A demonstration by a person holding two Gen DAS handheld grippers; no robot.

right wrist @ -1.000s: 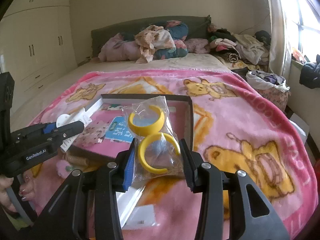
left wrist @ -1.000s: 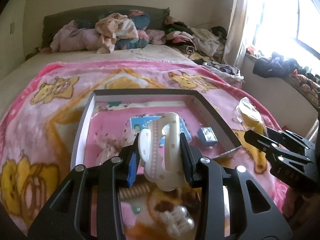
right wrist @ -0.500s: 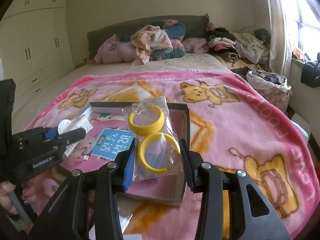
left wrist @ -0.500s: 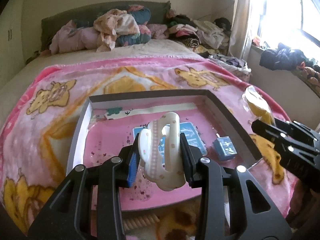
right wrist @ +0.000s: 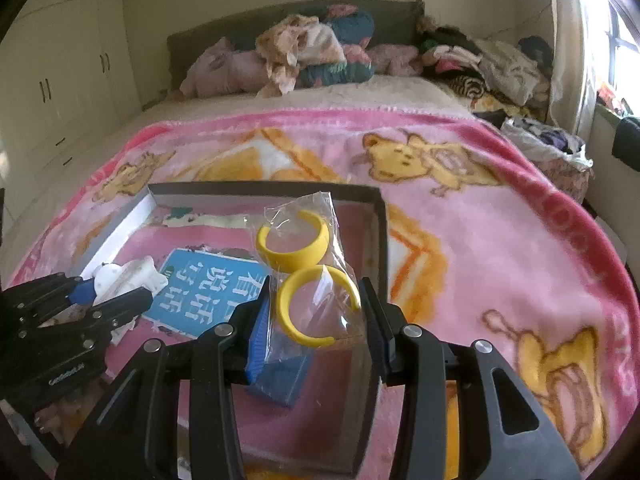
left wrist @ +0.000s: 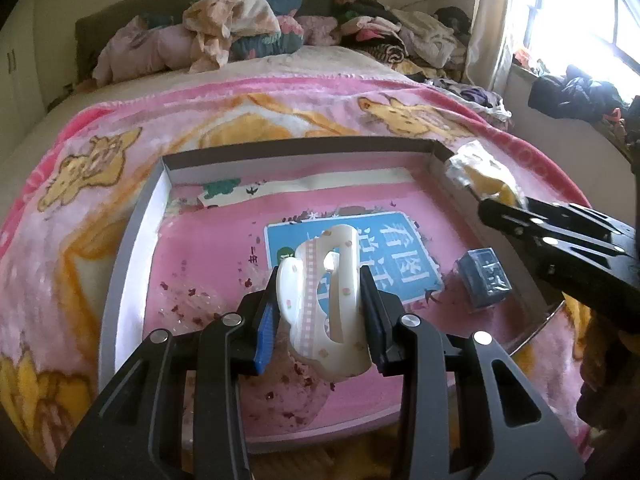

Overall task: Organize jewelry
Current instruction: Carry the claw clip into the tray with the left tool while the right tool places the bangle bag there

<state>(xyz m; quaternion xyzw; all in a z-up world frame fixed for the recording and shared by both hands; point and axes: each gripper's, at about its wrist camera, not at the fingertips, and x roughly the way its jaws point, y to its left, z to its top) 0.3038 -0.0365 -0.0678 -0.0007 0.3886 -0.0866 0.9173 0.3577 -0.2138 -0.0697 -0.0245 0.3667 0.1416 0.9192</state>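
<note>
My left gripper (left wrist: pixel 320 312) is shut on a cream patterned hair clip (left wrist: pixel 326 304) and holds it over the open grey box (left wrist: pixel 132 248) with a pink floor. My right gripper (right wrist: pixel 318 320) is shut on a clear bag with two yellow bangles (right wrist: pixel 308 276), over the box's right side (right wrist: pixel 382 232). The right gripper with its bag also shows at the right of the left wrist view (left wrist: pixel 492 196). The left gripper with the clip shows at the left of the right wrist view (right wrist: pixel 116 292).
In the box lie a blue card with white characters (left wrist: pixel 352 256), a small blue box (left wrist: pixel 484 284) and a clear speckled bag (left wrist: pixel 192 304). The box sits on a pink bear-print blanket (right wrist: pixel 480 220). Clothes are piled at the headboard (left wrist: pixel 240 28).
Both grippers have moved forward over the box with their items still held. The box now fills more of both views.
</note>
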